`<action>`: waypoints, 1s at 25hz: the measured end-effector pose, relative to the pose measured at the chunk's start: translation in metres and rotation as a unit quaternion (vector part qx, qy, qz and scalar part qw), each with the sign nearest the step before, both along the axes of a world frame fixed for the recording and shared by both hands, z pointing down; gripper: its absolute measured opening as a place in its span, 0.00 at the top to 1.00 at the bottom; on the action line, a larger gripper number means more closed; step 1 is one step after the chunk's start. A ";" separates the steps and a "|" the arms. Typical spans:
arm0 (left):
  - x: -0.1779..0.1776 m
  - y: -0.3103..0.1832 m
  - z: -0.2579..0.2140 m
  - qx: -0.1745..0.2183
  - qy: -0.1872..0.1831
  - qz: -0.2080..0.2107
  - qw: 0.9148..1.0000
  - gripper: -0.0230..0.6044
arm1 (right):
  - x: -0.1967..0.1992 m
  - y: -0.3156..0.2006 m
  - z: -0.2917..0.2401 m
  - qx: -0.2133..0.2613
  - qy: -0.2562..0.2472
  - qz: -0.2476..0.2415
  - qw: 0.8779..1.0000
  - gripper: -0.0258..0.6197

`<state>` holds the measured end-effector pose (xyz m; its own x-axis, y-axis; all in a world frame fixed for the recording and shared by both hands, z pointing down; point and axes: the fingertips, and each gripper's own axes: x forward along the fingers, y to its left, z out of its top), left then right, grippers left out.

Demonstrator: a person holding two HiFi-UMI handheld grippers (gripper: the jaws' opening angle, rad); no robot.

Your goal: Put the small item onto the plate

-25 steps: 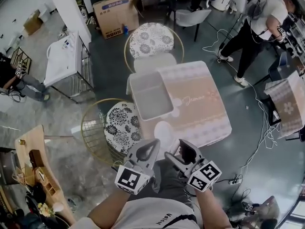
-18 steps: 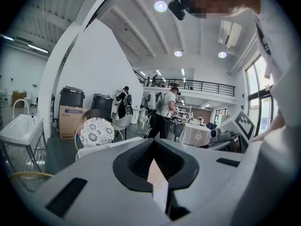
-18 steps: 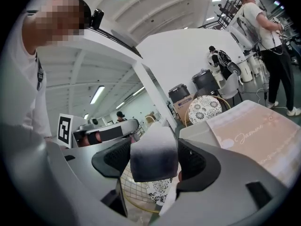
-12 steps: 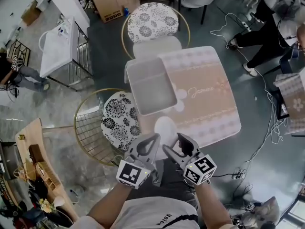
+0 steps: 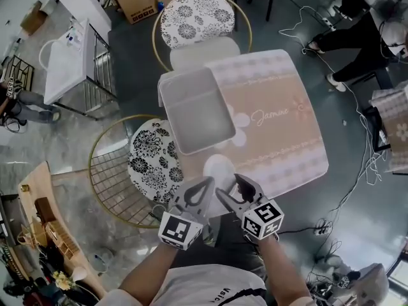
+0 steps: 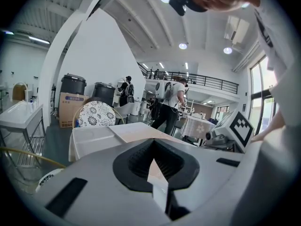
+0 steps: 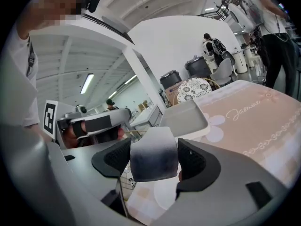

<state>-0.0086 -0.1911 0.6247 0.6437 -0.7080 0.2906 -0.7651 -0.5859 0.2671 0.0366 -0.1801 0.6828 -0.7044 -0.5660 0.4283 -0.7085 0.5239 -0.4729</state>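
Change: compared with a second ago, we have closed in on the table. The round white plate (image 5: 218, 169), which then lay well ahead of the grippers, now sits right at their tips.
Right gripper (image 5: 231, 189): its jaws are clamped on the small grey-and-white tapered item (image 7: 154, 160). The item is carried in the air at the plate's near rim and is not yet on the plate.
Left gripper (image 5: 199, 193): its jaws are drawn together with nothing between them, and it hangs just beside the right one.
Setting: the plate rests at the near edge of the pink patterned tablecloth (image 5: 280, 126), just below the grey rectangular plastic tray (image 5: 194, 110).
Meaning: we judge the approach nearly done. What remains is to lower the item over the plate's middle and release it.
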 end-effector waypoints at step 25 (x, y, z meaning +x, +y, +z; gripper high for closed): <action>-0.017 -0.008 0.044 -0.021 0.001 -0.028 0.999 0.96 | -0.009 -0.006 0.111 -0.103 0.174 -0.015 0.979 0.47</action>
